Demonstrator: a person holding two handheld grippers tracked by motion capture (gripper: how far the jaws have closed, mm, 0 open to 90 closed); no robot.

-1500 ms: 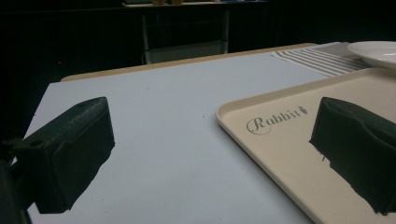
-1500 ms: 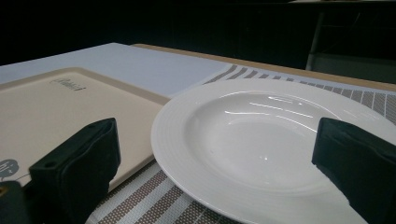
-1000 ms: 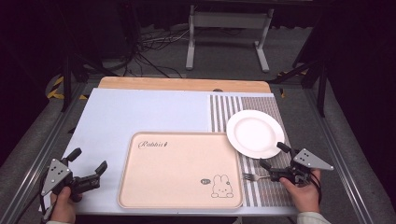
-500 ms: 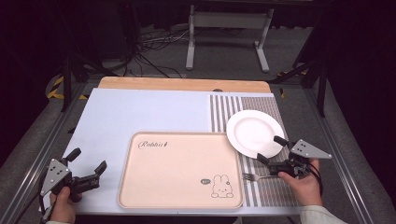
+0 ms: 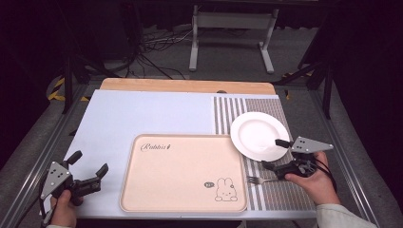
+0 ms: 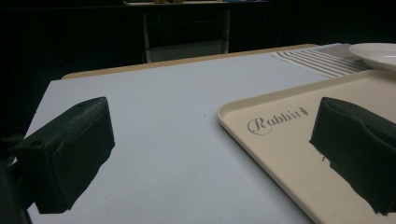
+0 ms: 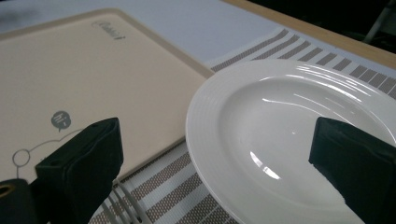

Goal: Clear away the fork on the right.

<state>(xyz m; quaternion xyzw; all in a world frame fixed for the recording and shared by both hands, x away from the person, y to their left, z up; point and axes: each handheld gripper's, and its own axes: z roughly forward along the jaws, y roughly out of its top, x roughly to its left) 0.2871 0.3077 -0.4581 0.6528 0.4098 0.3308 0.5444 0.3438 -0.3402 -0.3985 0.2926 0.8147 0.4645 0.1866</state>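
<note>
A white plate (image 5: 259, 134) rests on the striped placemat (image 5: 285, 192), beside a beige rabbit tray (image 5: 183, 171). A silver fork (image 5: 259, 179) lies on the placemat just right of the tray's near corner. My right gripper (image 5: 273, 153) is open at the plate's near rim. In the right gripper view, one jaw is over the plate (image 7: 289, 135), the other is above the fork tines (image 7: 125, 205) near the tray (image 7: 93, 79). My left gripper (image 5: 89, 162) is open and holds nothing at the near left, aimed toward the tray (image 6: 299, 140).
A pale blue mat (image 5: 142, 114) covers the table left of the placemat, with a wooden strip (image 5: 185, 85) along the far edge. A metal stand (image 5: 233, 28) and cables sit on the floor beyond. The table's metal rails run down both sides.
My right gripper has shifted slightly away from me, up from the fork toward the plate's near rim. The left gripper has stayed put.
</note>
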